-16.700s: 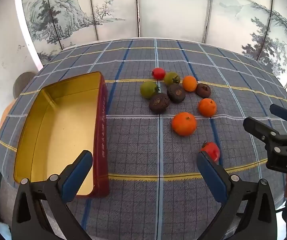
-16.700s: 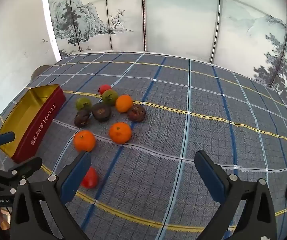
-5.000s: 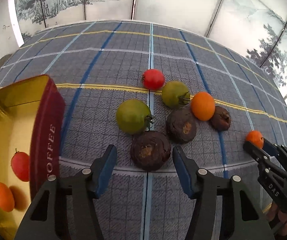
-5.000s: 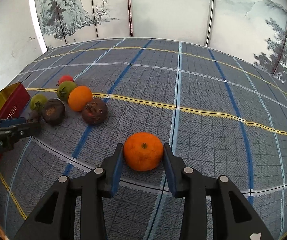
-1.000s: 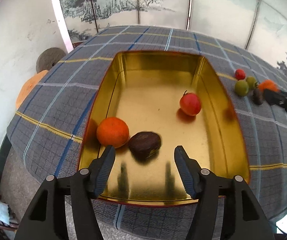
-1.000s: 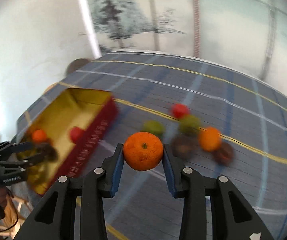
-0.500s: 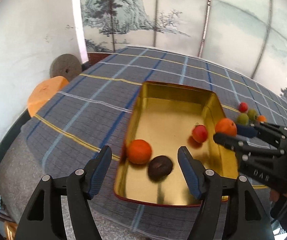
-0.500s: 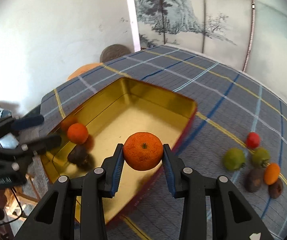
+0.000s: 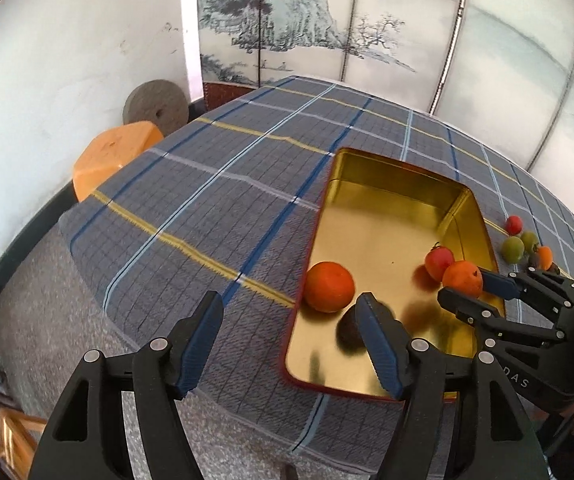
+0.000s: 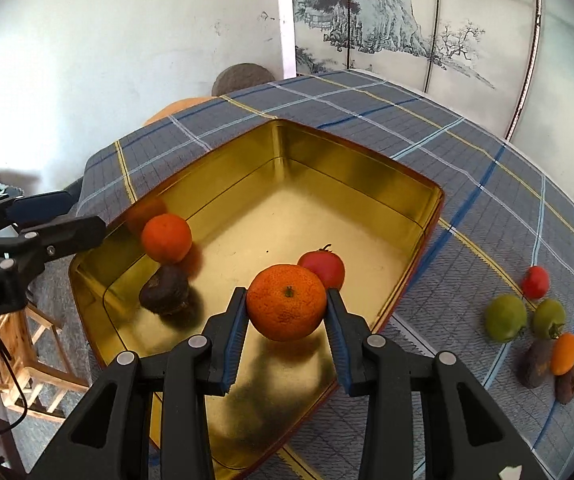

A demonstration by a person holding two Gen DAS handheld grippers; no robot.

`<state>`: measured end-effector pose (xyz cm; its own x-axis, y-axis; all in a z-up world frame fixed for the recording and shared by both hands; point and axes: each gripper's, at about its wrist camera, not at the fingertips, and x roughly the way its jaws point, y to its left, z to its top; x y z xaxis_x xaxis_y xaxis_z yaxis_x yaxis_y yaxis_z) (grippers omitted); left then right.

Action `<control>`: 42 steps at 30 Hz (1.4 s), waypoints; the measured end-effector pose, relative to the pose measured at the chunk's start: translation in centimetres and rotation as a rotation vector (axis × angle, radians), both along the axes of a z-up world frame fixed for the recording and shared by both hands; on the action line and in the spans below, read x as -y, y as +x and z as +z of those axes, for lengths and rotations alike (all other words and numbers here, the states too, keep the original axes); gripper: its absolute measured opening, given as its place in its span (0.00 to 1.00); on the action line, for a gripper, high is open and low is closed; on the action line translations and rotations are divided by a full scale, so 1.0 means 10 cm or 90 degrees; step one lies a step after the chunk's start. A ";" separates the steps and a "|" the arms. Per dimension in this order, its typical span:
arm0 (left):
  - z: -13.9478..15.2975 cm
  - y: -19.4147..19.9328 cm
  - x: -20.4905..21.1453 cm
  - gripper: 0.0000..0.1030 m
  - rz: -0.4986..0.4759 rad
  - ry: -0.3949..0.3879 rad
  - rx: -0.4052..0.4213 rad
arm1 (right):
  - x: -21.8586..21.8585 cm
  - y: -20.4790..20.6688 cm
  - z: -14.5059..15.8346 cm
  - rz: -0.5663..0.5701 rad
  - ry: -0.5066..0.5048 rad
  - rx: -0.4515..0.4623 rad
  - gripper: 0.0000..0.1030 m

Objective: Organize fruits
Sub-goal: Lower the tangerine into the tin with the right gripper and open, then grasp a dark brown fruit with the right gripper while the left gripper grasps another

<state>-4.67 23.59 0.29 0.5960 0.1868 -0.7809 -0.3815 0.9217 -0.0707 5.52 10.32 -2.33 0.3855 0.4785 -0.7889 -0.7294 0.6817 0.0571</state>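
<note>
In the right wrist view, the right gripper sits low in the middle of the frame, its blue pads clamped on a mandarin orange held above the gold-lined tin. The tin fills the centre of that frame; its outer wall shows red along the lower right edge. Inside it lie three fruits — a second mandarin against the left wall, a dark brown wrinkled fruit just below it, and a red tomato directly behind the held orange.

The left gripper reaches in from the left edge of that frame, beside the tin's left wall. In the left wrist view its jaws stand apart at the bottom of the frame with nothing between them, over the plaid tablecloth at the tin's near left corner.

At the right of the right wrist view, the remaining fruits cluster on the cloth: a small red tomato at top, two green tomatoes below it, a small orange fruit and two dark brown ones lowest.

An orange stool stands off the table at centre left of the left wrist view.
</note>
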 end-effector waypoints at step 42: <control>0.13 0.78 1.55 0.67 -0.220 -0.015 0.008 | 2.20 0.49 0.06 -0.304 0.013 0.028 0.44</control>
